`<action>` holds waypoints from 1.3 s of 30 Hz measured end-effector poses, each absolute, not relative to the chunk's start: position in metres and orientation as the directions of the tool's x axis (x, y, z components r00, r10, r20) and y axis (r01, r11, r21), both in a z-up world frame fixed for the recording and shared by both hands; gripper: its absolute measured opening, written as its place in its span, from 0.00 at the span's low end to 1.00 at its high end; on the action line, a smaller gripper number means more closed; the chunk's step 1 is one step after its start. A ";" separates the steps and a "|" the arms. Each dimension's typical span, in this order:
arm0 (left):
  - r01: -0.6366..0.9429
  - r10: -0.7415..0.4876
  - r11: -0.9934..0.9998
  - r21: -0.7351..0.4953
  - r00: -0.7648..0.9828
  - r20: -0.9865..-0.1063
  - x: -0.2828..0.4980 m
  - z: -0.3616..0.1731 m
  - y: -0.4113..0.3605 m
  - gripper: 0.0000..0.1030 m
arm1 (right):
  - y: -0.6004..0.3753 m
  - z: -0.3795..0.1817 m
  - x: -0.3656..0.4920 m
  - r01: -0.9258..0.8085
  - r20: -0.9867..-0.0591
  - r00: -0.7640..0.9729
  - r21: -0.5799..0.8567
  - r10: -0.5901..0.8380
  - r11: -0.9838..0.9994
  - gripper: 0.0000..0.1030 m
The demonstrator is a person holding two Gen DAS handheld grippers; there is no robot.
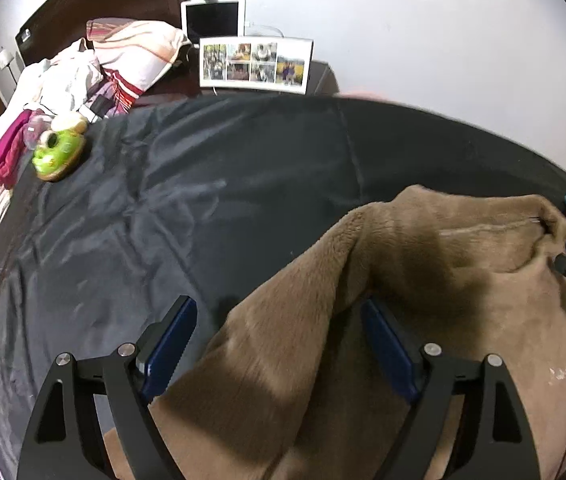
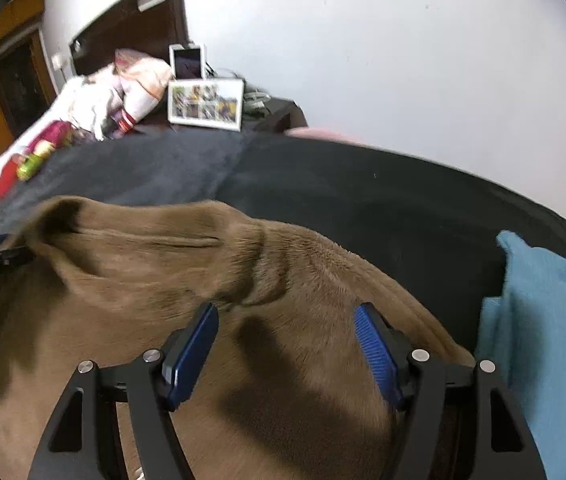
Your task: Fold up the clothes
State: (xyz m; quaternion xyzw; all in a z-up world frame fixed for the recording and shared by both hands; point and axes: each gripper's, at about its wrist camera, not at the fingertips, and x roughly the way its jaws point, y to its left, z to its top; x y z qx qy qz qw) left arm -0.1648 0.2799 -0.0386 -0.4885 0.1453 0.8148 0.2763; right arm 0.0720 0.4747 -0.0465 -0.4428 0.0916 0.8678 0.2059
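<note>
Both hand-held grippers, left [image 1: 279, 344] and right [image 2: 287, 344], gape over the brown fleece [image 1: 423, 280]; thick pile could slip a shallow pinch.

Both fisheye views are being evenly lit; dark gripper shadows are being cast on the brown fleece garment [image 2: 283, 360]. Edges are being bent and vignetted, and the far bed edge is being smeared by motion blur.

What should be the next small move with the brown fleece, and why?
Probably close the left hand-held gripper on the raised fold of the brown fleece garment. Both hand-held grippers are open, the right one hovering over the fleece, so nothing is held and no fold can begin.
</note>
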 end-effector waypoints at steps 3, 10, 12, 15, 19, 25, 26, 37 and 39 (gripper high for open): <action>-0.597 0.329 -0.801 -0.033 -0.394 -0.858 -0.152 -0.017 0.259 0.85 | 0.456 -0.026 0.091 -0.408 -0.790 -0.554 -0.019 0.263 -0.913 0.70; -0.596 0.346 -0.803 -0.029 -0.425 -0.836 -0.115 0.014 0.187 0.85 | 0.397 -0.019 0.127 -0.282 -0.800 -0.580 0.021 0.153 -0.959 0.71; -0.597 0.341 -0.802 -0.013 -0.439 -0.831 -0.100 0.018 0.167 0.85 | 0.379 -0.022 0.139 -0.248 -0.804 -0.583 0.042 0.115 -0.968 0.71; -0.602 0.333 -0.798 0.013 -0.459 -0.823 -0.076 0.022 0.138 0.85 | 0.360 -0.027 0.149 -0.218 -0.808 -0.583 0.052 0.088 -0.975 0.71; -0.598 0.320 -0.800 0.050 -0.494 -0.808 -0.042 0.022 0.095 0.86 | 0.334 -0.035 0.165 -0.182 -0.811 -0.582 0.060 0.058 -0.982 0.71; -0.537 0.295 -0.843 0.031 -0.509 -0.809 -0.009 0.013 0.029 0.86 | 0.318 -0.062 0.181 -0.203 -0.821 -0.571 0.104 0.031 -0.974 0.71; -0.524 0.290 -0.851 0.023 -0.506 -0.813 -0.006 0.010 0.021 0.86 | 0.317 -0.066 0.182 -0.207 -0.821 -0.570 0.104 0.034 -0.973 0.71; -0.537 0.358 -0.841 -0.073 -0.450 -0.818 0.026 -0.012 -0.001 0.86 | 0.303 -0.078 0.186 -0.203 -0.802 -0.590 0.030 0.097 -0.979 0.74; -0.537 0.324 -0.843 -0.040 -0.445 -0.835 0.027 -0.022 0.008 0.86 | 0.303 -0.079 0.187 -0.204 -0.798 -0.595 0.037 0.094 -0.978 0.74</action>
